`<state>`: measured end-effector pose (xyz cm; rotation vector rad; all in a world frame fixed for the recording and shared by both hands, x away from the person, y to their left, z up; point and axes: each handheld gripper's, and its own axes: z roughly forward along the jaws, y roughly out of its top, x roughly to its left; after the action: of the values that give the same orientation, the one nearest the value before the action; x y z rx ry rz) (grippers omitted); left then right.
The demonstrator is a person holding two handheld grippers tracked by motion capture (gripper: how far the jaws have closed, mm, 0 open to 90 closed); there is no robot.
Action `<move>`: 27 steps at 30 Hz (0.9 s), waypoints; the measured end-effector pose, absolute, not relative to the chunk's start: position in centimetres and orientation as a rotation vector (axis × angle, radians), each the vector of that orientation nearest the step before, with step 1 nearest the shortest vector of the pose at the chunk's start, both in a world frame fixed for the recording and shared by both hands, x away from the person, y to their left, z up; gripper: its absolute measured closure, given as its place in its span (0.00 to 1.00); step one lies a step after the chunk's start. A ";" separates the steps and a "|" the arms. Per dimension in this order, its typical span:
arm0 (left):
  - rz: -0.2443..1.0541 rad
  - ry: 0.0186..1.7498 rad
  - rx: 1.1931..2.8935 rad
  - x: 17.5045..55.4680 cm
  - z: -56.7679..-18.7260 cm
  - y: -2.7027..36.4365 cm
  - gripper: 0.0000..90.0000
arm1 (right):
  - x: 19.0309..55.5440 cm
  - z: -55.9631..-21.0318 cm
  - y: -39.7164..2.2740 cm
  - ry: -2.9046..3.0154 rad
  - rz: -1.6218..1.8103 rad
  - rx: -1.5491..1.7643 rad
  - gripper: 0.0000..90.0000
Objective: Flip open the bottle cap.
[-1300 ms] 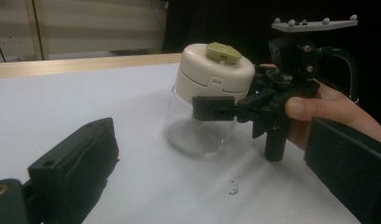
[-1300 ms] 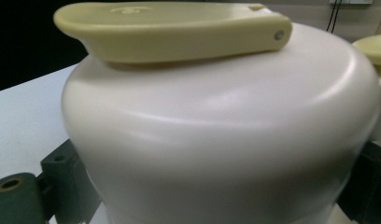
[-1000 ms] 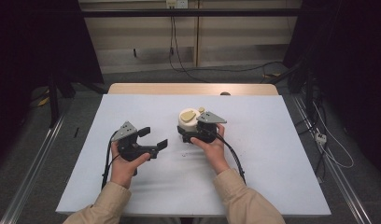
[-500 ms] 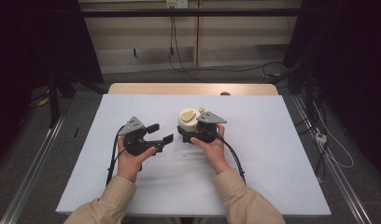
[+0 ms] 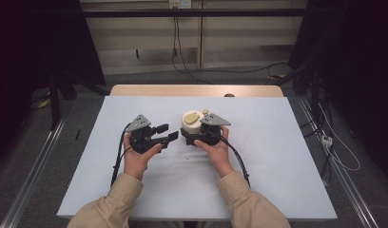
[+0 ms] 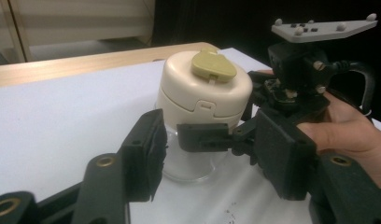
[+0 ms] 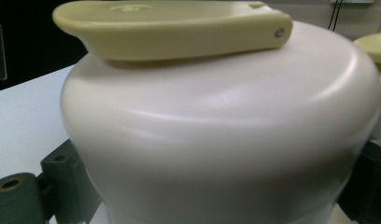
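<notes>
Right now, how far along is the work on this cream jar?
Done: right gripper clamps the jar upright on the table. In hand: left gripper, its fingers just closing with nothing between, sits beside the jar. Left: the lid is still on.

My white worktop (image 5: 287, 156) sits on grey floor (image 5: 87, 114) — beige wall panels (image 5: 149, 42) behind, cables (image 5: 230, 71) trailing, dark surroundings either side.
</notes>
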<state>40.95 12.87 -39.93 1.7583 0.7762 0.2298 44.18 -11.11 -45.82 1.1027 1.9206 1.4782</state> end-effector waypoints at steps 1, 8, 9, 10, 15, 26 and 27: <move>0.226 0.779 1.759 41.0 -39.9 12.8 0.52 | 44.2 -45.8 -11.1 1.920 1.479 1.104 0.07; 0.207 0.767 1.777 41.4 -39.5 12.4 0.66 | 44.2 -45.8 -11.1 1.921 1.478 1.103 0.07; 0.209 0.765 1.779 41.5 -39.4 12.3 0.70 | 44.2 -45.8 -11.1 1.921 1.479 1.103 0.07; 0.210 0.766 1.777 41.5 -39.3 12.3 0.72 | 44.2 -45.8 -11.1 1.922 1.478 1.103 0.07; 0.184 0.762 1.784 41.8 -39.3 12.1 0.83 | 44.2 -45.8 -11.1 1.922 1.479 1.105 0.07; 0.195 0.780 1.819 42.4 -39.1 11.2 0.99 | 44.2 -45.8 -11.1 1.925 1.478 1.104 0.07; 0.193 0.783 1.819 42.4 -39.2 11.1 1.00 | 44.2 -45.8 -11.1 1.924 1.480 1.106 0.07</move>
<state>42.42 11.11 -39.18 1.8186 0.7828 0.1927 44.19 -11.13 -45.82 1.1059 1.9236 1.4796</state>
